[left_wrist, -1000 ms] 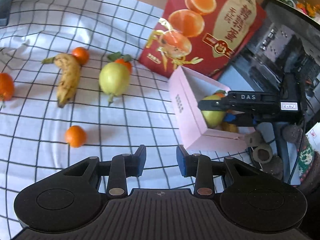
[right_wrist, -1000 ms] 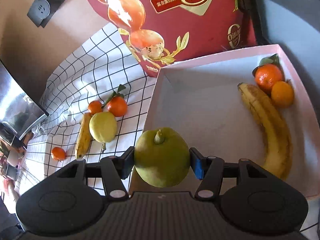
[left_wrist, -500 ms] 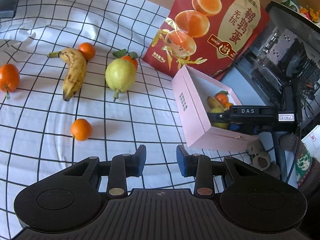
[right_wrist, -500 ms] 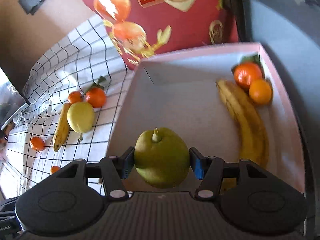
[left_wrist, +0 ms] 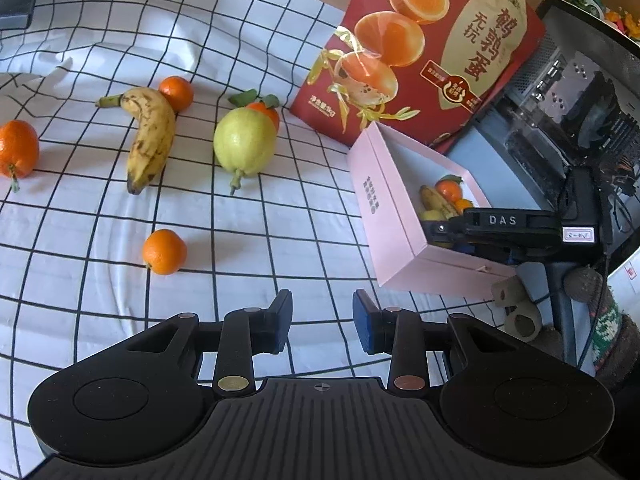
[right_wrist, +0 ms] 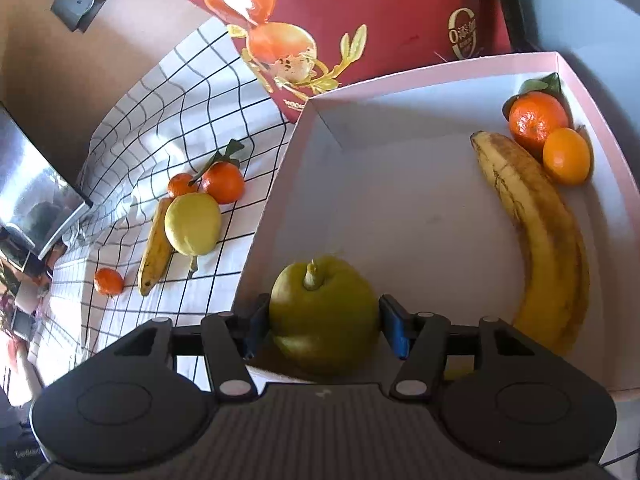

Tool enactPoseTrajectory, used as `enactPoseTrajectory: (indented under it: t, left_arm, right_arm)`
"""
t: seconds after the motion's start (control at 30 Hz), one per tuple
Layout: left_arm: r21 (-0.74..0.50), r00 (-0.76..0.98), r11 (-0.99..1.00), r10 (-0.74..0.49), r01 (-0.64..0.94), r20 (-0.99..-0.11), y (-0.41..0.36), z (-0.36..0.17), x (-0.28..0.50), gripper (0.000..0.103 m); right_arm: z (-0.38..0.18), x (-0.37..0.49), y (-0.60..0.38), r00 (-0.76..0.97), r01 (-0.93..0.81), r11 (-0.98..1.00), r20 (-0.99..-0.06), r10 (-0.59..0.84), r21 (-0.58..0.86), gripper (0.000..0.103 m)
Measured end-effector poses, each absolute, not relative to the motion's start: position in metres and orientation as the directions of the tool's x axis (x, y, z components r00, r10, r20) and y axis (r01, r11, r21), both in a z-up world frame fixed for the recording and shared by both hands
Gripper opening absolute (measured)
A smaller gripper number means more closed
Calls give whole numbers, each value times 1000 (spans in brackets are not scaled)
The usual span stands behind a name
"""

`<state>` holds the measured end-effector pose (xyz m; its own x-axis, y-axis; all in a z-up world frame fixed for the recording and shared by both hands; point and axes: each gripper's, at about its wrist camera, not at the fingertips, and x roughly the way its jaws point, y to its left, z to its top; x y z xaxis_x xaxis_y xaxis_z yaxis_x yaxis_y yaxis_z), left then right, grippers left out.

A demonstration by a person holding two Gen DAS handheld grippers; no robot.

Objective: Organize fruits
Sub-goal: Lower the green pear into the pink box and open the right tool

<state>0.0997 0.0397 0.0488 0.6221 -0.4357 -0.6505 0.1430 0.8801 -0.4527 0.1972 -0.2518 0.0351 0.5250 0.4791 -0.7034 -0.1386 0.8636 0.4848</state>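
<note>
Since a second ago the right gripper has sunk with its green pear from above the rim of the pink box down inside it, and the left wrist view now shows more of the cloth ahead. That pear sits stem up between the right gripper's pads; the near-side pad touches it, while a thin gap seems to show at the other, so I cannot tell whether it is gripped or just let go. It is low in the box, at the near wall.

Ahead and to the right of this gripper, a spotted banana lies along the box's right wall, with a leafy tangerine and a smaller orange touching each other beyond its far tip.

Farther left, the left gripper stands released, nothing between its fingers, above the checked cloth. Just ahead and left of it lies a small orange. Beyond that are a second banana, an orange touching its far end, a yellow-green pear with a leafy tangerine just behind, and one more orange far left. A red carton stands behind the box.
</note>
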Motion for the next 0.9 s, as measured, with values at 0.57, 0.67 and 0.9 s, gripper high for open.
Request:
enactPoseTrajectory:
  t: [0.57,0.67,0.9]
  left_arm:
    - [-432,607,889,-429,151,-670,35,45,101,37]
    - [-396,636,911,-373,113,-676,44,48,103,37]
    - [-252,702,968,-186,9,-688,76,59,118,37]
  right_arm:
    - [74,149,-232,667,-282,933,-653,359,225,60]
    - [85,129,-215,735,-299,952,-621,273,65,62]
    - [95,95,-178,813,-331,939,-535,230,-98,71]
